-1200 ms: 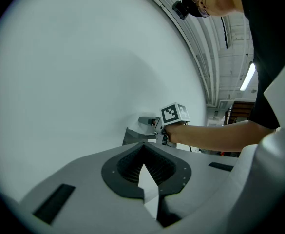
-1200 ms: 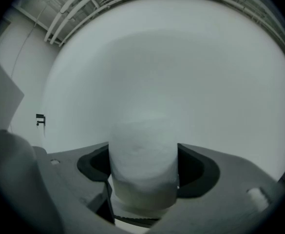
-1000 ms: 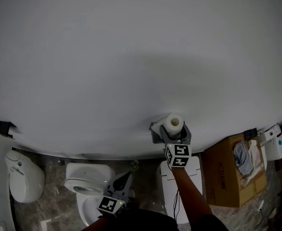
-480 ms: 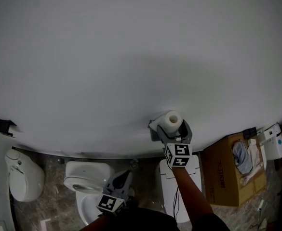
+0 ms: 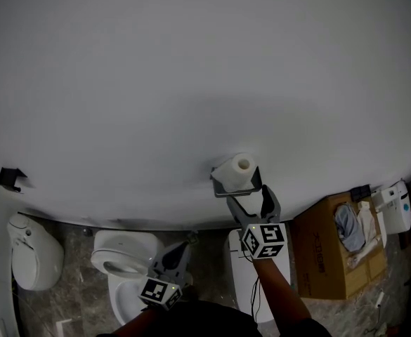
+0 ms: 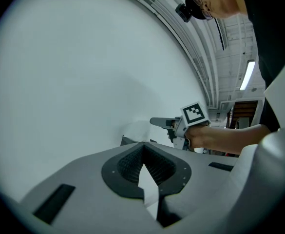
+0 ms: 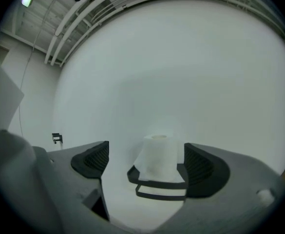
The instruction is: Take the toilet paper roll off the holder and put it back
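Note:
The white toilet paper roll (image 5: 237, 168) stands on end on the dark wall holder (image 5: 221, 187). My right gripper (image 5: 251, 202) sits just below it, open wide, with nothing between its jaws. In the right gripper view the roll (image 7: 157, 156) and the holder (image 7: 158, 185) lie ahead of the spread pads (image 7: 94, 160), clear of them. My left gripper (image 5: 179, 250) hangs low over the toilet, shut and empty. The left gripper view shows its pads (image 6: 132, 162) meeting, with the right gripper (image 6: 162, 122) beyond.
A white wall fills most of the view. Below it stand a toilet (image 5: 117, 262), a white fixture (image 5: 31, 253) at far left, a cardboard box (image 5: 324, 248) holding cloth, and a white unit (image 5: 239, 262) under my right arm. A black bracket (image 5: 10, 177) juts from the wall.
The right gripper's jaws have spread and let go of the roll, then drawn back down from it. The roll stays on the holder. The left gripper has barely moved.

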`<action>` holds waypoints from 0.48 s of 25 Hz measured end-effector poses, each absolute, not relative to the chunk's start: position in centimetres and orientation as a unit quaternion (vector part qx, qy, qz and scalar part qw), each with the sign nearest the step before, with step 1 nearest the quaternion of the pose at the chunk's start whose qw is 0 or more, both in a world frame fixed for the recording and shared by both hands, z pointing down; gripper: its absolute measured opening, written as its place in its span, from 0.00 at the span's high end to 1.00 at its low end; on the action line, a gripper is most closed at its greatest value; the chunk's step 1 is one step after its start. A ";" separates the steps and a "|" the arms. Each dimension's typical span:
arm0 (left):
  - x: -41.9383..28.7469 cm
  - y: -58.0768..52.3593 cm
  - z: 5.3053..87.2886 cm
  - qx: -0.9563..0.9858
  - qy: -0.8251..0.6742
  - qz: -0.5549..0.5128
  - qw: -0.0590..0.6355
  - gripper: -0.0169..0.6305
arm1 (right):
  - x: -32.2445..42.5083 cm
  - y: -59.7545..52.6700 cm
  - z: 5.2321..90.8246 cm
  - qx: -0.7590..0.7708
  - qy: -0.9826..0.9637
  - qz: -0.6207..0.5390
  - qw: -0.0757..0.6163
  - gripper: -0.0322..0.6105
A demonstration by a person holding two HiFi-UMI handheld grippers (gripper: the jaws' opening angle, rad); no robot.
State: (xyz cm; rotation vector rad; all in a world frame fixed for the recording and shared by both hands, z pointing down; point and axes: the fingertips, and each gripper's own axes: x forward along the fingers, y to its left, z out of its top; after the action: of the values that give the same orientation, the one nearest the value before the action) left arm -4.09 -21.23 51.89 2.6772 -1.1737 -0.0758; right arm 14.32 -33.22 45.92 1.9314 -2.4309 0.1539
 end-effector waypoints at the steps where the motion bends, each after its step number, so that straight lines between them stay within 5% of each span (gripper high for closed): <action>1: -3.8 -20.7 51.4 0.911 -0.399 -0.028 0.106 0.95 | 14.3 -31.7 45.6 0.619 -0.784 0.051 0.008 0.23; 7: -1.6 -16.5 51.0 0.912 -0.397 -0.023 0.100 0.95 | 15.3 -21.7 44.9 0.603 -0.794 0.066 -0.049 0.75; 12: -0.4 -12.6 50.7 0.911 -0.404 -0.015 0.087 0.95 | 16.3 -14.1 46.5 0.600 -0.798 0.057 -0.022 0.95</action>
State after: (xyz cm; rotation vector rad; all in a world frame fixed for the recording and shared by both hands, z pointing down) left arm -0.41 -12.63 50.74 2.7123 -1.2032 -0.0450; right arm 16.25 -14.15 46.50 1.9108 -2.5436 0.1807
